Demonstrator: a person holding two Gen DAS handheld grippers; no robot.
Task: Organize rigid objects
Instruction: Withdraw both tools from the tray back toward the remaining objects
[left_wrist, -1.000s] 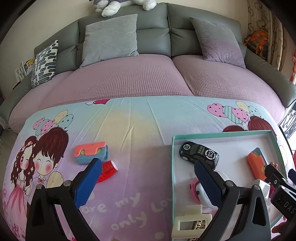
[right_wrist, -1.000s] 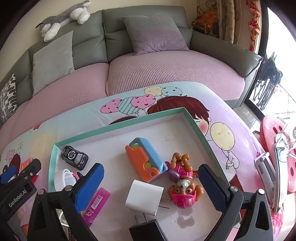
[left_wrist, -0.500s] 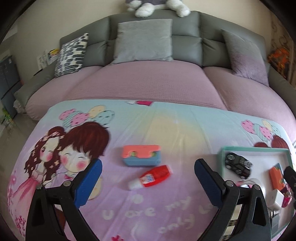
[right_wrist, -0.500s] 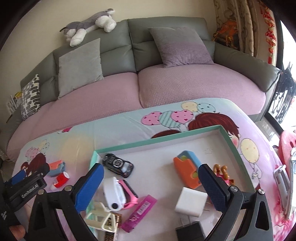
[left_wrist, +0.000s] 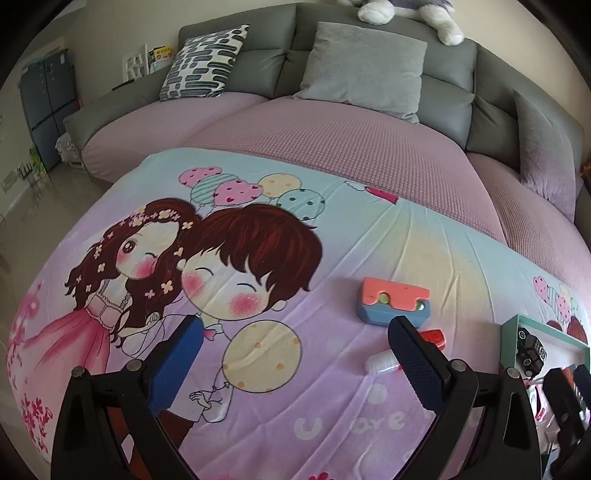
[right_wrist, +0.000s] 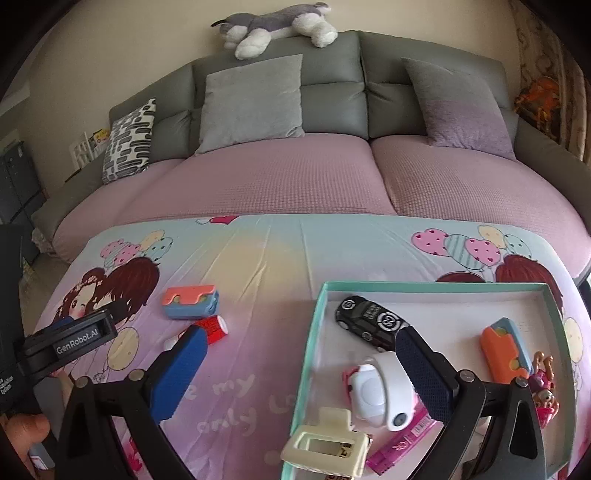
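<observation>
An orange-and-blue block (left_wrist: 393, 301) (right_wrist: 191, 302) and a red tube with a white cap (left_wrist: 432, 338) (right_wrist: 212, 329) lie on the cartoon-print cloth. A teal-rimmed white tray (right_wrist: 317, 317) (left_wrist: 508, 328) to their right holds a black toy car (right_wrist: 371, 322), a white-and-pink device (right_wrist: 376, 387), a cream clip (right_wrist: 327, 445), a pink pack, an orange-and-blue block (right_wrist: 504, 349) and a pink figure (right_wrist: 543, 387). My left gripper (left_wrist: 293, 363) is open and empty, left of the loose block and tube. My right gripper (right_wrist: 301, 373) is open and empty, straddling the tray's left rim.
A grey sofa (right_wrist: 332, 96) with purple seat covers and cushions stands behind the cloth-covered surface. A plush dog (right_wrist: 277, 26) lies on its back. The floor and a dark cabinet (left_wrist: 48, 99) are at the far left.
Both grippers have swung to the left. The tray has slid toward the right edge of the left view, and the loose block and tube now show in the right view.
</observation>
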